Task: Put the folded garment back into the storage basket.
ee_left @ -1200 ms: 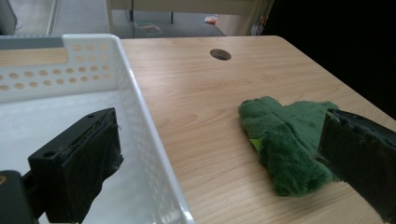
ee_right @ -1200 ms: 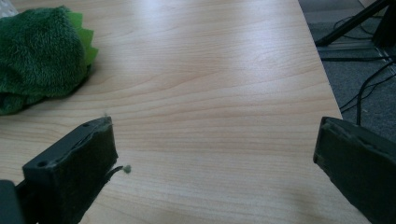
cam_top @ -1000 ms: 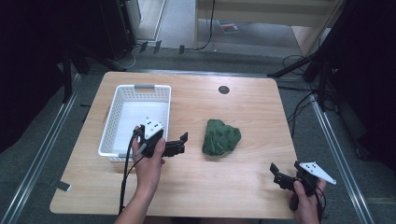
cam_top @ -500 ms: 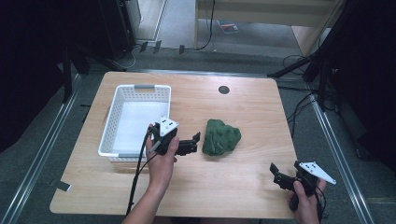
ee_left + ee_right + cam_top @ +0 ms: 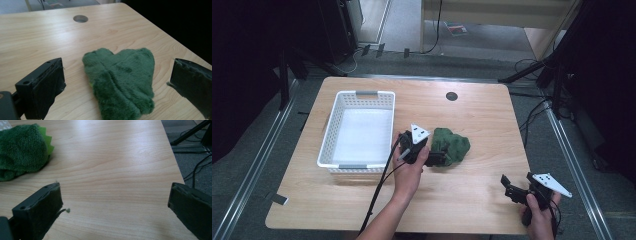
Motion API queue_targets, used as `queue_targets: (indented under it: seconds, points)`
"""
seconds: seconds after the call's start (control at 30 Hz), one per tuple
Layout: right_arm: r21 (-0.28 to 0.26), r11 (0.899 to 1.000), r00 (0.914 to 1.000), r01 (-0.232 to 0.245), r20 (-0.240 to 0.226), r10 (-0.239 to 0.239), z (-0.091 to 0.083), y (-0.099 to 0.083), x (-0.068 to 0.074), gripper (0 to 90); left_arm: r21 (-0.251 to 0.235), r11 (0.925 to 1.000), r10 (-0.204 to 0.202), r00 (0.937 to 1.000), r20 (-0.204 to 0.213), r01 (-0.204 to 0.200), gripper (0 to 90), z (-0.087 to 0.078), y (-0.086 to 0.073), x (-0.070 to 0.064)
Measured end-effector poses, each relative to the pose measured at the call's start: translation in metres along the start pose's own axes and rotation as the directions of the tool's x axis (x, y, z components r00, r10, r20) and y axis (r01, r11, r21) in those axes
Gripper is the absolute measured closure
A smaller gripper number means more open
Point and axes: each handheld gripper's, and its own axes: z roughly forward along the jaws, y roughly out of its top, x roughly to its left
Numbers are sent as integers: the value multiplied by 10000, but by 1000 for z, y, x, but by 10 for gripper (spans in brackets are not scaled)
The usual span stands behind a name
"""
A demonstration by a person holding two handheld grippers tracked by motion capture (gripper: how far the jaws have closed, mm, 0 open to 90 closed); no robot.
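Table (image 5: 482, 120): basket (image 5: 358, 164), green toy (image 5: 454, 146)

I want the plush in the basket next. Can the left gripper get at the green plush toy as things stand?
Probably yes: the left gripper is open, and the green plush toy lies between its fingers on bare table.

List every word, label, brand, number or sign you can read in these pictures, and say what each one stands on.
None can be read: no writing shows on the green plush toy, the white basket, the wooden table, the left gripper or the right gripper.
A flat item on the floor is too blurred to read.
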Motion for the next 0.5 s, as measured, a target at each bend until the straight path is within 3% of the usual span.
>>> queue_targets:
  seconds: [0.2,0.33,0.5]
  points:
    - [3,10000,10000,-84,-15,84,0,0,0,0,795,9968,-136,9997,195,120,0,27,-8,-9]
    - [-28,9999,10000,-96,-24,96,0,0,-1,0,1249,9922,2,10000,99,-14,0,43,-17,-13]
    - [-36,10000,9999,-86,-57,86,0,0,-1,0,1527,9882,-110,9998,-182,136,0,58,-24,-13]
